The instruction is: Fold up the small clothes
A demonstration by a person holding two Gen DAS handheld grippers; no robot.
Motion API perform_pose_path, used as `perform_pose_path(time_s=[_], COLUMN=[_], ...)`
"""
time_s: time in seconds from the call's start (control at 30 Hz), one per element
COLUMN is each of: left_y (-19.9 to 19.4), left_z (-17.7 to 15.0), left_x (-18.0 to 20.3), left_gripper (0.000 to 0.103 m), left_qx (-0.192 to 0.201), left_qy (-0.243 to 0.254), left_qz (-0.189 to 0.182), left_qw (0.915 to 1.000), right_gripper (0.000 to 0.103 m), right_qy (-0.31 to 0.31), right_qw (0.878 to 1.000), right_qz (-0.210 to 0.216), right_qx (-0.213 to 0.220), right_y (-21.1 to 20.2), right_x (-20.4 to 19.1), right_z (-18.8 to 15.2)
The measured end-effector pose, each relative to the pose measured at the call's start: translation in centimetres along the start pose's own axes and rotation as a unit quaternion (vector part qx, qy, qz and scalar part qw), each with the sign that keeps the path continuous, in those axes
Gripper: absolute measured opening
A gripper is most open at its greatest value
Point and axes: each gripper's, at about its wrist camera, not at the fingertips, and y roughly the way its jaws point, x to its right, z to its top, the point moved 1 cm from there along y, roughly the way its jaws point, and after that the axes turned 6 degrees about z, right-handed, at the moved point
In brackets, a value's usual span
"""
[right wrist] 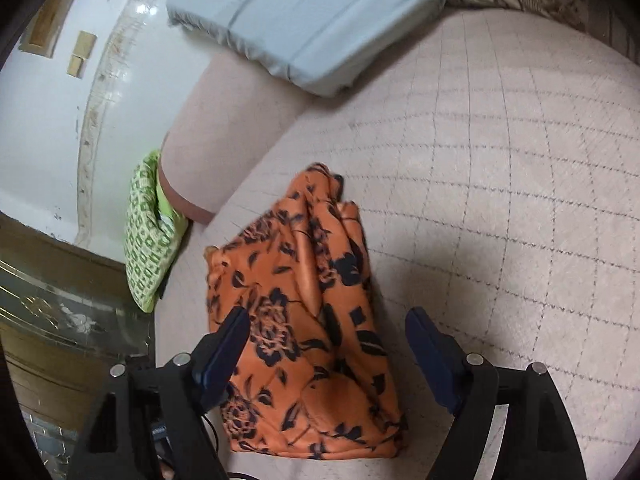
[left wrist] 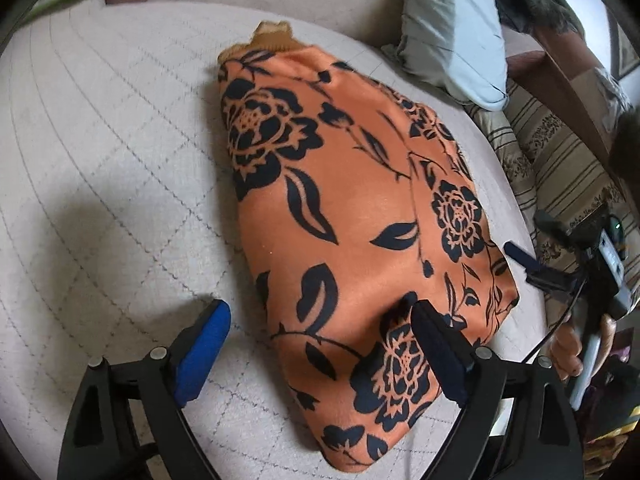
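Observation:
An orange garment with a black flower print [left wrist: 360, 200] lies folded in a long bundle on a pale quilted cushion [left wrist: 100, 152]. My left gripper [left wrist: 320, 306] is open over the garment's near end. Its blue-padded finger [left wrist: 204, 344] is over bare cushion, and the dark finger [left wrist: 436, 352] is above the cloth. In the right wrist view the same garment [right wrist: 304, 320] lies bunched and creased between the wide-apart fingers of my right gripper [right wrist: 328, 314], which is open, with neither pad pressing on the cloth. The right gripper [left wrist: 532, 268] also shows at the garment's right edge, held by a hand [left wrist: 568, 348].
A pale blue pillow [left wrist: 452, 28] lies at the far end of the cushion, with a striped cushion [left wrist: 560, 152] beside it. A green patterned cushion [right wrist: 148, 236] leans at the seat's corner. A glass-topped table [right wrist: 60, 308] stands beyond the seat's edge. A white wall [right wrist: 40, 128] is behind.

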Motion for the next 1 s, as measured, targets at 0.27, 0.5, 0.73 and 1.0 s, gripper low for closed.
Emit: perform_pose_path(time_s=[0.27,0.5,0.73,1.0], left_y=[0.5,1.0,2.1,2.1], left_z=[0.6,0.9,1.5,1.4], left_x=[1.2,2.7,4.5,4.4], left_gripper=[0.092,0.093,0.094,0.095], left_qx=[0.02,0.039,0.051,0.057], left_qy=[0.012,0.043,0.055,0.053], left_qz=[0.036,0.075,0.089,0.096], left_qw=[0.9991,0.9955,0.9932,0.9924], right_gripper=[0.083,0.083,0.087,0.063], right_qy=[-0.011,-0.02,-0.012,-0.025], right_qw=[0.998,0.996,0.996,0.995], right_qz=[0.01,0.019,0.058,0.049], right_qx=[-0.063,-0.089,-0.071,-0.087], right_y=[4.9,8.6,9.9,10.9], right_x=[0.7,0.2,0.3,-0.6], right_z=[-0.1,0.3,-0.1,-1.6])
